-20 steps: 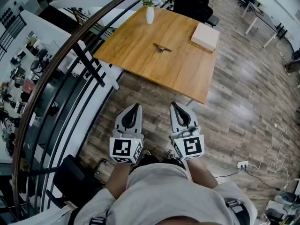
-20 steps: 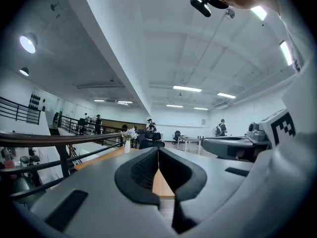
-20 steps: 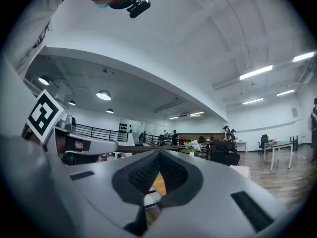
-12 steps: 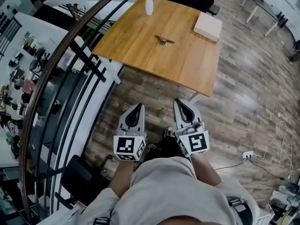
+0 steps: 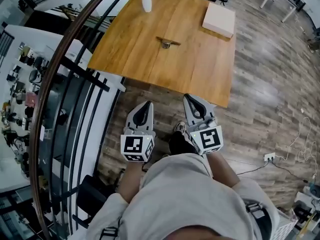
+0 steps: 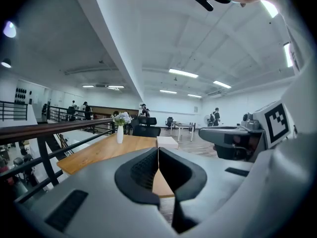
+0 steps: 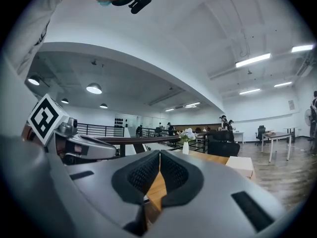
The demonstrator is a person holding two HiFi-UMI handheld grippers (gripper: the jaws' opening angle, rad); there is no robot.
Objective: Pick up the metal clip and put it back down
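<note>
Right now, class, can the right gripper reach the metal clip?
Probably not yet: the right gripper is shut and short of the wooden table; the metal clip lies mid-table, path unobstructed.

1. Nothing to read here: no words, brands or numbers.
2. Left gripper [image 5: 146, 105]: the left marker cube [image 5: 136, 148] shows a coded black-and-white square, no letters.
3. Right gripper [image 5: 188, 98]: the right marker cube [image 5: 206, 139] likewise.
</note>
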